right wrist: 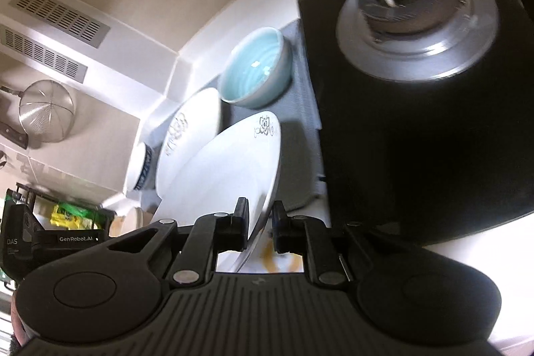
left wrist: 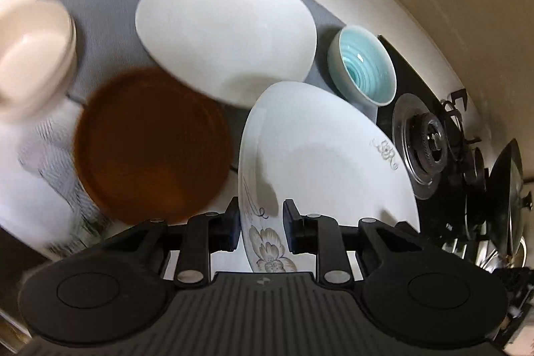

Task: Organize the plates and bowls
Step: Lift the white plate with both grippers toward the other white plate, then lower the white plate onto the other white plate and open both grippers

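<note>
Plate with the flower print hangs tilted above the grey mat, rim pinched by both the left gripper and right gripper. Just beyond sit a second white plate and the teal bowl.

Brown plate and cream bowl are motion-blurred; wok lid cut off.

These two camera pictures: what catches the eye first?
A white flowered plate, tilted, is gripped at its rim by both the left gripper and the right gripper. Beyond it sits a turquoise bowl beside the black stove; a brown plate lies left.
</note>
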{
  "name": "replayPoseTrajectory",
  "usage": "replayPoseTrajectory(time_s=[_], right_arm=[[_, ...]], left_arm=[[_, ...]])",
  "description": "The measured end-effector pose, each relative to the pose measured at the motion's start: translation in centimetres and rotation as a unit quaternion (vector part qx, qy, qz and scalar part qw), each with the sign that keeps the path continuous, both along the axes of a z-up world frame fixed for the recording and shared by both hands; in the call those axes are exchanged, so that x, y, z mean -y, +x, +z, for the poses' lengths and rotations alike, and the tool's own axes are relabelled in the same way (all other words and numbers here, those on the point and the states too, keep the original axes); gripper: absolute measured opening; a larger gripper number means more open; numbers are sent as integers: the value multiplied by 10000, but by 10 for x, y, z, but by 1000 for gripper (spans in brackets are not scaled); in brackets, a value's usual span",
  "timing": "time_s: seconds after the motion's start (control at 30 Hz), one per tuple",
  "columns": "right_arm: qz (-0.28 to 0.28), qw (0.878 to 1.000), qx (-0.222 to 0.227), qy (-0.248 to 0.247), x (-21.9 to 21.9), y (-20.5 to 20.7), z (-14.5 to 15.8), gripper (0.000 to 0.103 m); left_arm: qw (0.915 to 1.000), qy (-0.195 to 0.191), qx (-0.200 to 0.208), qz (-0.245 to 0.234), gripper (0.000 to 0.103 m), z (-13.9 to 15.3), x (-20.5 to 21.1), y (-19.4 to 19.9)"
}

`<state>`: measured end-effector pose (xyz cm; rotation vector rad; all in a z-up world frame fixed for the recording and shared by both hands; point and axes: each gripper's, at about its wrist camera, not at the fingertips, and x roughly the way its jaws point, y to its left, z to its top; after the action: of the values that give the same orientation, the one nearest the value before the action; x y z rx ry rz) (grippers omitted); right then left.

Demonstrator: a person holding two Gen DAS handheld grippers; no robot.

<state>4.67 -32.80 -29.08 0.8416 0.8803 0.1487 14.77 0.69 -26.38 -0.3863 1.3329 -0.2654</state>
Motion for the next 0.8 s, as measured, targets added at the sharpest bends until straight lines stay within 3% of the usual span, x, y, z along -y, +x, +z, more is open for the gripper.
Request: replayPoseTrajectory(time_s=[0.2, 0.37, 0.5, 0.63, 0.8], right_arm=[[-248, 9994, 66, -241, -31, 18, 15, 15], [-416, 9967, -43, -699, -63, 34, 22, 15], [-575, 9966, -22, -594, -80, 46, 20, 15], [-513, 9957, -89, -765, -104, 63, 22, 15], [-386, 9939, -178, -1015, -132, 85, 26, 16]], left_arm=[[9990, -192, 183, -361, 23, 11, -29, 23], [9975, -524, 32, -465, 14, 3, -57, 45], [9965, -654, 38, -512, 14, -3, -77, 61], [9963, -688, -41, -516, 13, -4, -100, 78], [9953, -632, 147, -713, 13, 2, -121, 106]])
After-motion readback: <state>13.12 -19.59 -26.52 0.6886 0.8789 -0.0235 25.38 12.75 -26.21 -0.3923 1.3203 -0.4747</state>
